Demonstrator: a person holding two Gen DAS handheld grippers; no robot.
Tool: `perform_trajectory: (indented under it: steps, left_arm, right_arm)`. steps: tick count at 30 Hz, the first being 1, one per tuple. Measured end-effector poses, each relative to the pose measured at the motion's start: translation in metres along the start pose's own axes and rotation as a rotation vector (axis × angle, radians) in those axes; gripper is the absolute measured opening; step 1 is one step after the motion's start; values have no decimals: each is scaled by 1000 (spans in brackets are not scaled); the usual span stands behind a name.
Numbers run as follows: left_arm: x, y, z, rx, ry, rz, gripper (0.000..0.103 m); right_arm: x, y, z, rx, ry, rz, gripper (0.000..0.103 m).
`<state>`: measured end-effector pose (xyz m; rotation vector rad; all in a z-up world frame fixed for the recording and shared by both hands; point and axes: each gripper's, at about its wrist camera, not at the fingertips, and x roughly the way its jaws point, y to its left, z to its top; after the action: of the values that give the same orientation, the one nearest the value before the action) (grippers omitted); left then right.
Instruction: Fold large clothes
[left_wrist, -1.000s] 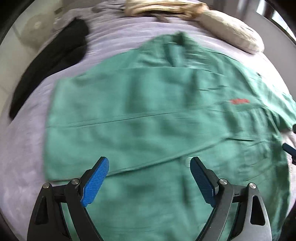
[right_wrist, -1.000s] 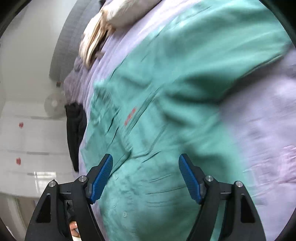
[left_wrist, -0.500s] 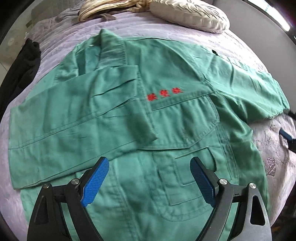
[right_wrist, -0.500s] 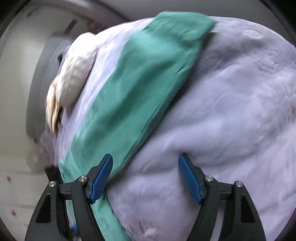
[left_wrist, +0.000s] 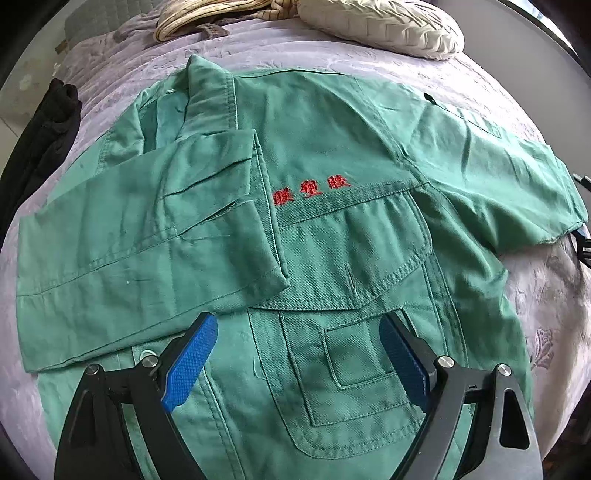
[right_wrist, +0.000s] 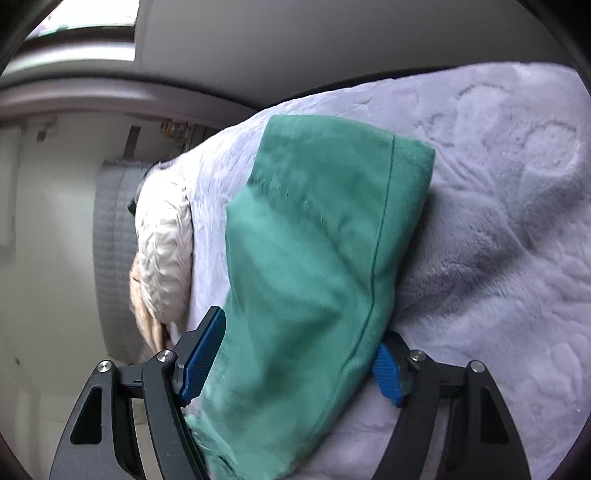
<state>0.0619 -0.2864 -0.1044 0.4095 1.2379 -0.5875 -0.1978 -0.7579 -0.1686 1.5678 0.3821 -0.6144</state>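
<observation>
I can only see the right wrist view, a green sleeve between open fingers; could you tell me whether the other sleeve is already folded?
Observer: Yes, the other sleeve lies folded across the jacket front.
Operator: Thank you. Where is the left gripper?
Observer: The left gripper hovers open over the lower front pocket, holding nothing.
Operator: Is anything else on the bed near the jacket?
Observer: A black garment lies on the bed beside the folded sleeve.
</observation>
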Motion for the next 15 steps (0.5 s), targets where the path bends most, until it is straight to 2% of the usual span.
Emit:
perform_trajectory:
  steps: [1, 2, 3, 5, 9, 12, 15]
  left_arm:
    - [-1, 0, 0, -3, 0, 1, 90]
    - [-1, 1, 0, -5, -1, 2, 90]
    - [-3, 2, -1, -9, -2, 3, 90]
    - [-3, 11, 2, -15, -8, 6, 90]
    - [-12, 30, 0, -43, -44, 18, 90]
    - [-20, 53, -4, -77, -76, 31, 90]
    - [-27, 80, -8, -121, -92, 41, 90]
  right_arm:
    - [-1, -2, 1, 3, 15, 12, 35]
    - [1, -1, 1, 3, 31, 10, 14]
    - [2, 2, -1, -4, 33, 3, 4]
    - [-2, 15, -4, -55, 25, 6, 4]
    - [-9, 69, -27, -242, 51, 59, 4]
    - [2, 127, -63, -406, 121, 118, 4]
    - [19, 182, -126, -592, 222, 178, 4]
